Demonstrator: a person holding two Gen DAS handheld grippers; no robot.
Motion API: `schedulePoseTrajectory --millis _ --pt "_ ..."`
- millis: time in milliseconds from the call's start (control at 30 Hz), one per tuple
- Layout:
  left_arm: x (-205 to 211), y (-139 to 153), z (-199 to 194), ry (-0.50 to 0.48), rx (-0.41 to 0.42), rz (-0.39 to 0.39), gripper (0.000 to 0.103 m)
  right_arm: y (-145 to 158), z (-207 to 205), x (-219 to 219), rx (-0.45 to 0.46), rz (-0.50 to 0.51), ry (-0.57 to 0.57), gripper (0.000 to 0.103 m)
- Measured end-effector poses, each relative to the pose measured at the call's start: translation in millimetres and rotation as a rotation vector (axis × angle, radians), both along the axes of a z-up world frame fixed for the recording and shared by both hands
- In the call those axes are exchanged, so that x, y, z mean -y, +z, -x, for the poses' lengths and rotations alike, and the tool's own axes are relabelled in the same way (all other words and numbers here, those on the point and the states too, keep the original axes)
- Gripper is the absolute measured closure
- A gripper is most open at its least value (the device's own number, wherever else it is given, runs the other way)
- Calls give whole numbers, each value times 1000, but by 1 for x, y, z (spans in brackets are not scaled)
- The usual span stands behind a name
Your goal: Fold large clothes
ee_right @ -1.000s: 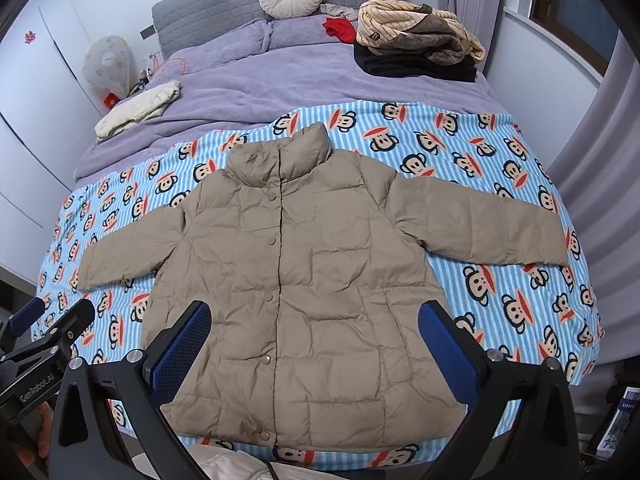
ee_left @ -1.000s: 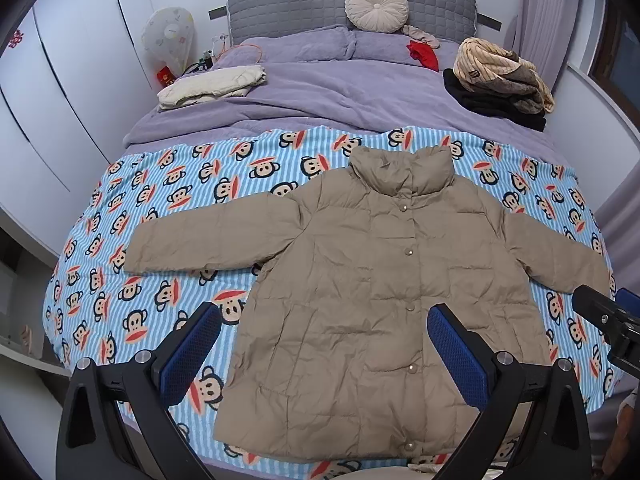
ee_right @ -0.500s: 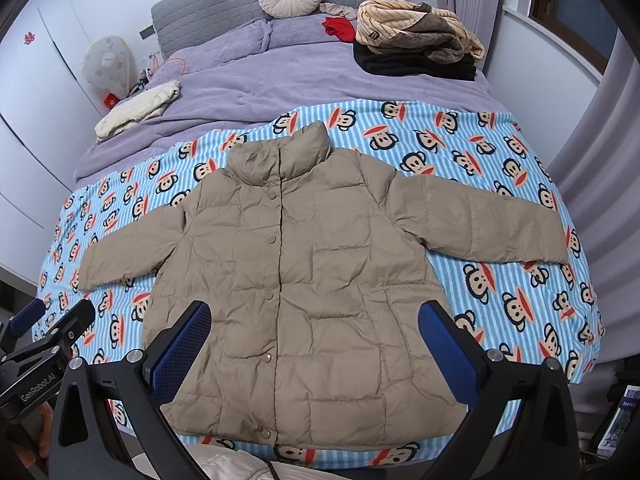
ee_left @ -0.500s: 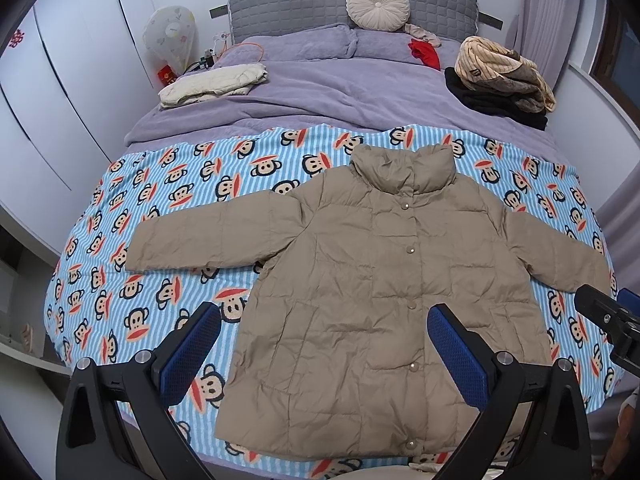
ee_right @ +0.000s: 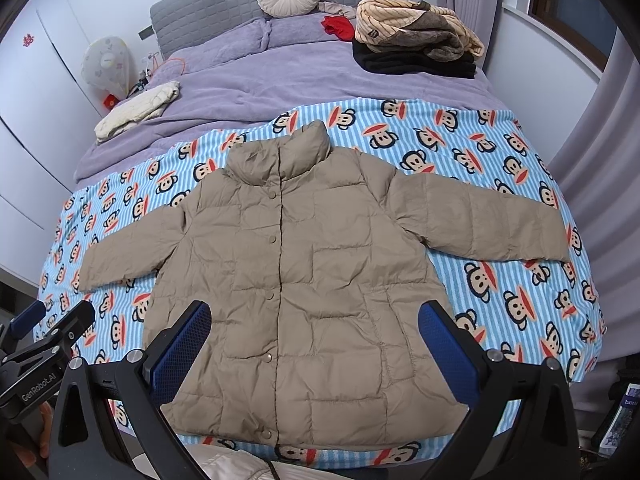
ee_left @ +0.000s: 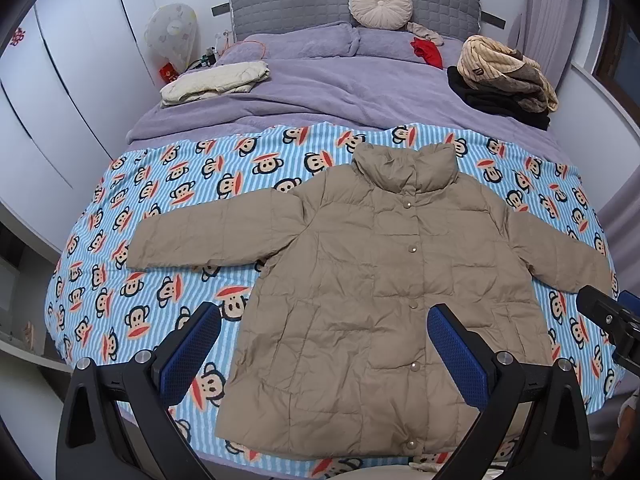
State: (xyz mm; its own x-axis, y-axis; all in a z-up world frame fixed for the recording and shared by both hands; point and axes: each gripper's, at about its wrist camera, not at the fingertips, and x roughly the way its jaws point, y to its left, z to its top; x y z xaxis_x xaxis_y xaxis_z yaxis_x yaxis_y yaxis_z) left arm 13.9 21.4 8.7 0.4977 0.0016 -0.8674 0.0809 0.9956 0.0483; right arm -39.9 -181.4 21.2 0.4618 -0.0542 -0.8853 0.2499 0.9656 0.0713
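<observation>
A tan puffer jacket (ee_left: 380, 280) (ee_right: 304, 280) lies flat and buttoned on a monkey-print blanket (ee_left: 168, 208) (ee_right: 500, 184), collar toward the headboard, both sleeves spread out sideways. My left gripper (ee_left: 324, 348) hovers open above the jacket's lower left part, nothing between its blue pads. Over the hem area, my right gripper (ee_right: 314, 344) stands open and holds nothing. The right gripper's body shows at the right edge of the left wrist view, and the left gripper's body at the left edge of the right wrist view.
On the purple bedding (ee_left: 320, 88) behind lie a cream folded garment (ee_left: 216, 82), a red item (ee_left: 428, 50), and a beige and black clothes pile (ee_left: 504, 76). A round cushion (ee_left: 380, 2) leans on the grey headboard. White wardrobes stand left; a curtain hangs right.
Both views have shifted very slightly; the jacket and both open grippers stay as they were.
</observation>
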Motion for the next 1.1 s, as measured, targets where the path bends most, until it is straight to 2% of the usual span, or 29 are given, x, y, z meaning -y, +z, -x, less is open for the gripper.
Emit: schedulePoseTrajectory --millis 300,1100 --pt "1 1 -1 3 -4 -10 0 -10 7 -2 -4 -16 -7 0" --pt "14 4 -1 6 -18 -52 0 -12 4 -3 -13 -47 -6 0"
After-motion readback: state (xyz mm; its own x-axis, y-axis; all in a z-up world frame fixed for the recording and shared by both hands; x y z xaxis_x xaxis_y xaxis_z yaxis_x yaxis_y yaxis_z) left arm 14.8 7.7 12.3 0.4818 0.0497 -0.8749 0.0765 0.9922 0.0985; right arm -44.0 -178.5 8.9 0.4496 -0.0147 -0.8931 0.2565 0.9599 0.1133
